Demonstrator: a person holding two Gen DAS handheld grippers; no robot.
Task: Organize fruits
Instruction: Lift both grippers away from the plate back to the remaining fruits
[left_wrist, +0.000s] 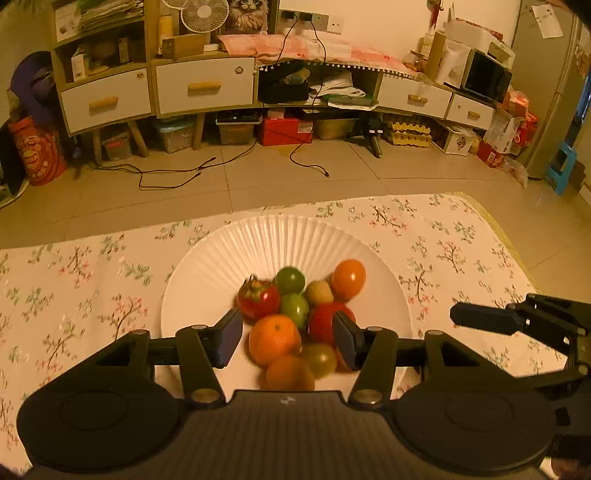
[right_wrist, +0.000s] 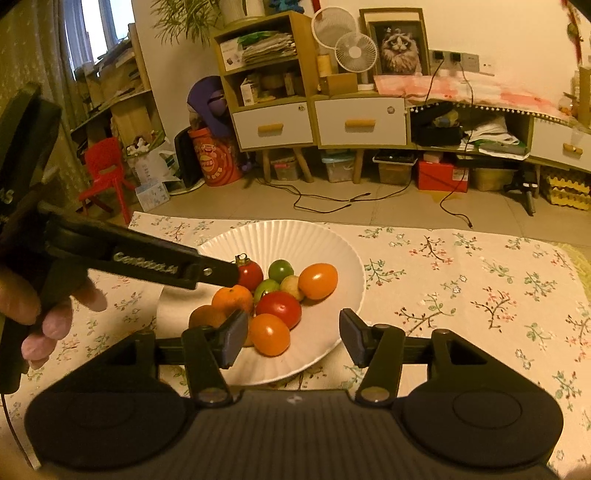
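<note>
Both tools are released right now, nothing pinched in either. Left tool (left_wrist: 288, 338) hangs over the near side of the white fluted plate (left_wrist: 229, 251), fingers spread, and the fruit pile sits right under the gap: a mandarin (left_wrist: 274, 339) between the pads, a red tomato (left_wrist: 322, 322) partly behind the right pad, a blurry orange fruit (left_wrist: 290, 372) closest to the camera. No pad is pressing on any of it as far as I can see.

Right tool (right_wrist: 293, 338) is parked at the plate's near edge, also spread, with an orange tomato (right_wrist: 269, 334) just beside its left pad, not gripped.

All the fruit is heaped on that plate, which sits on the counter's floral cloth (right_wrist: 480, 280).

Right wrist view shows the person's hand (right_wrist: 44, 314) around the left tool's handle, plus the tip of that tool reaching the stemmed red tomato (right_wrist: 250, 273). Left wrist view only catches the right tool's finger (left_wrist: 480, 317) poking in from the right, off the plate.
</note>
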